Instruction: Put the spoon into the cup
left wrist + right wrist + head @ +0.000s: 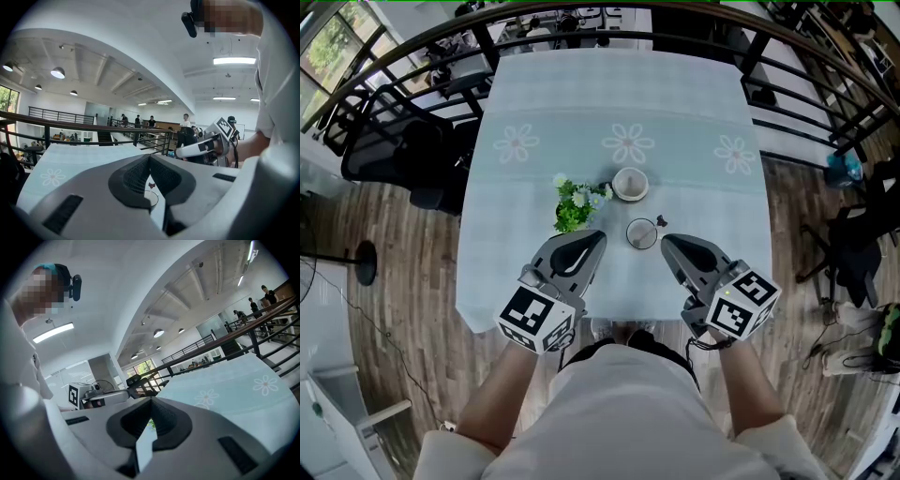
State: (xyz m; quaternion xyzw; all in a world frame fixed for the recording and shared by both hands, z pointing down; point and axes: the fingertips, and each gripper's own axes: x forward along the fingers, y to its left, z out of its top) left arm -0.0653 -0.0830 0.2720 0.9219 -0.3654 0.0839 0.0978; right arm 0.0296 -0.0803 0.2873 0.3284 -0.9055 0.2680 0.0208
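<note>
Two tongs are in the head view. The left gripper (596, 236) sits at lower centre-left and the right gripper (667, 242) at lower centre-right, with their tips angled in towards each other. In its own view, the left gripper (150, 157) has its dark pads drawn together at the tip with nothing between them. The right gripper (151, 401) is pinched together the same way and is also empty. One table carries a pale blue cloth (609, 103) printed with three white flowers in a row across the upper half. Three things stand on the cloth near the middle of the frame: one small green plant (576, 205), one white cup (630, 184) up and to the right of the plant, and one glass cup (642, 233) just below the white cup. There is one spoon (660, 222). It appears to stand in the glass cup, with its thin shaft leaning over the rim to the upper right and ending in a small dark knob. The glass cup lies between the two gripper tips, just beside the right one and a little farther from the left. In the left gripper view, the glass cup (151, 197) and the spoon's knob (152, 185) show through the gap below the closed tips. In the right gripper view, the matching gap shows only a bit of the plant (152, 423).
</note>
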